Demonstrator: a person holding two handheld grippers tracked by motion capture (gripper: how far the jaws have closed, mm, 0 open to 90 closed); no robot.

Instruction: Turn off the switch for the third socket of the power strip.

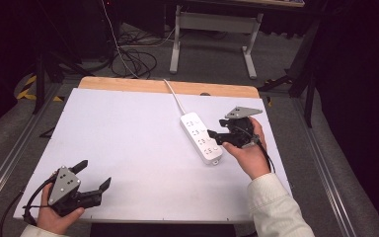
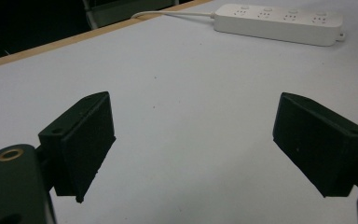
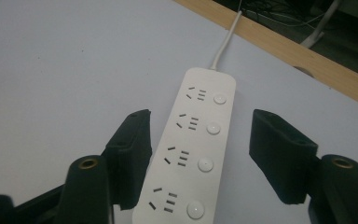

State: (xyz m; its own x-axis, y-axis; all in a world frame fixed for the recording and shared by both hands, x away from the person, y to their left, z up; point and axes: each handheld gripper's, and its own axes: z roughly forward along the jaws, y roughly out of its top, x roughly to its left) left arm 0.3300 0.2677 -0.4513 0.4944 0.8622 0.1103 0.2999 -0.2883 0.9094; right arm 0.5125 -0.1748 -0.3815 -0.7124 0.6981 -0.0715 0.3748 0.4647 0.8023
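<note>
Because the white tabletop [image 1: 128, 148] is bare apart from one thing, the work in hand reads plainly: it concerns the white power strip [image 1: 201, 137], which lies flat toward the far right of the surface, running diagonally with its cord [image 1: 173, 95] leading off over the wooden far edge [image 1: 128, 85].

The right hand-held gripper [image 1: 212, 134] is brought up to the strip's near end from the right, and in the right gripper view its jaws stand spread on either side of the strip's body [image 3: 191, 158] — one black jaw close along the socket side, the other apart from the switch side. That straddling stance suits a grasp across the strip's width, I judge; the jaws are not yet pressed on it. Whether the closer jaw touches the casing I cannot tell.

The left hand-held gripper [image 1: 94, 175] sits at the near left corner of the tabletop, well apart from the strip, jaws spread with nothing between them — apparently parked out of the way. In the left gripper view the strip [image 2: 279, 23] shows far off beyond the open jaws.

The strip's nearest end is cut off by the bottom edge of the right gripper view, so its end cap is unseen there. Where the cord ends is lost among the dark floor cables. The small round switches [image 3: 206, 164] show no readable on or off state.
</note>
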